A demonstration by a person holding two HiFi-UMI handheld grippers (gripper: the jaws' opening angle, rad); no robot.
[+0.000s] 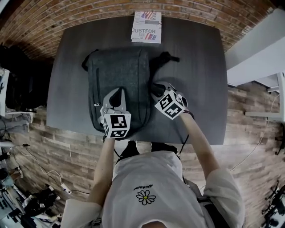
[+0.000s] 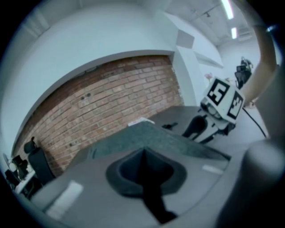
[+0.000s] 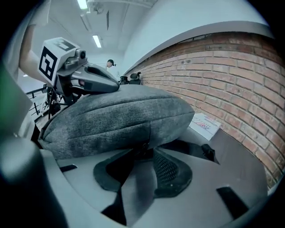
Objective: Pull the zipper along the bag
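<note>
Closest to me is the operator's white shirt (image 1: 149,187), with both forearms reaching out over the near edge of the tabletop (image 1: 196,67). The left gripper (image 1: 116,94) hangs over the near end of the bag (image 1: 122,73), towards its left side. Its own view is soft and blurred, but the pads seem to meet at their tips with nothing between them, so I read it as closed and empty. The right gripper (image 1: 159,89) sits just beside the bag's right flank, a little farther from the near edge than the left one. Its jaws stand wide apart, gripping nothing. In its own view the bag's grey side wall rises right ahead of the gap, and a vertical seam (image 3: 149,129) in that wall lines up with the space between the pads, which do not press on the fabric. The bag is a grey backpack lying flat, lengthwise from the near edge towards the far edge, left of the tabletop's middle. A dark strap (image 1: 167,58) trails off its far right corner onto the bare surface. Beyond the bag, a printed booklet (image 1: 146,26) lies at the middle of the far edge, apart from the bag. Behind that edge stands a brick wall (image 1: 89,13).
</note>
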